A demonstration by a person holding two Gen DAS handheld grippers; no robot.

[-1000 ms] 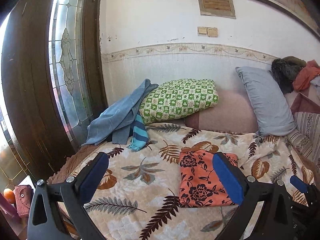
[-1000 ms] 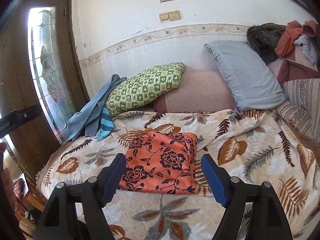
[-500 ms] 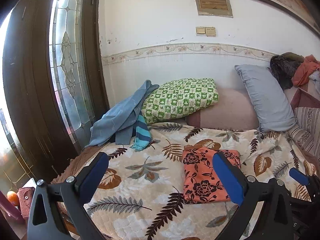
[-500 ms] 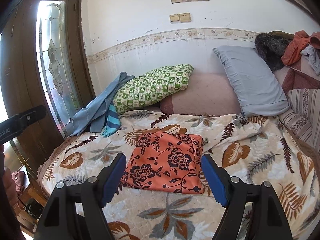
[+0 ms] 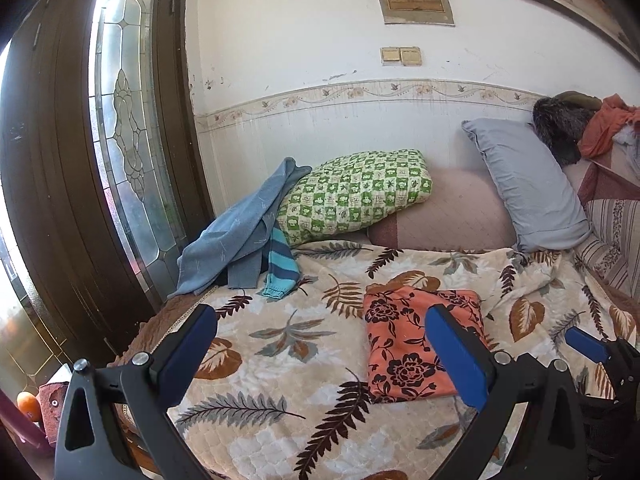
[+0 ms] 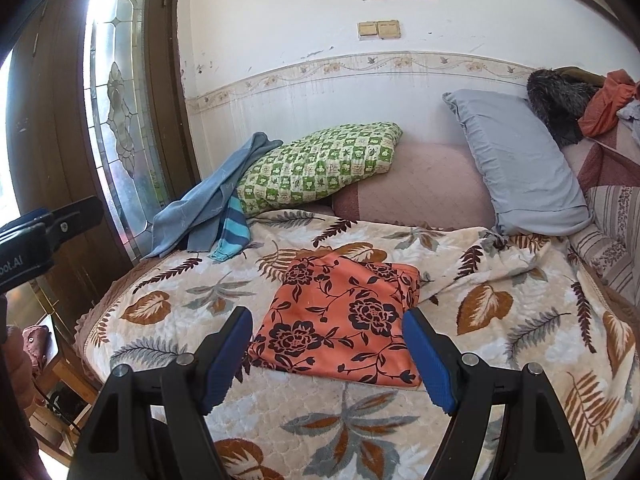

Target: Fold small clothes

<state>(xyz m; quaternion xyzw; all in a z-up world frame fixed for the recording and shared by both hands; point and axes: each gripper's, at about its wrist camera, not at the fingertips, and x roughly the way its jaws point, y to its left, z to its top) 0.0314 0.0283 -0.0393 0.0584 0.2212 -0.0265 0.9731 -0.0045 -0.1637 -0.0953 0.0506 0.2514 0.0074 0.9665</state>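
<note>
**me:** Risk check before I go on. Orange floral garment (image 6: 340, 316) lies folded into a rough rectangle on the leaf-print blanket (image 6: 500, 308) of the bed, right in front of me. My right hand-held gripper (image 6: 326, 356) hangs just over its near edge, jaws wide apart, nothing between the pads. My left hand-held gripper (image 5: 320, 356) is off to the garment's left side, jaws spread too and empty. What bites me from here?

**reply:** Mostly the blanket, I'd say. It looks thick and soft, and it's already rucked up just past the garment's far right corner. Go in low for an edge and you could pinch blanket along with the fabric, then drag the whole fold crooked.

**me:** And the fabric itself?

**reply:** It looks thin and slippery to me. Grab only the top layer and the stack could peel open, so you'd undo the fold instead of finishing it.

**me:** Next piece would be from the blue pile (image 5: 236, 236) at the bed's far left corner, by the green checked pillow (image 5: 352, 196).

**reply:** Those are tangled with a striped sleeve (image 5: 280, 268), so one tug may bring two pieces, or slide them off the bed edge.
</note>
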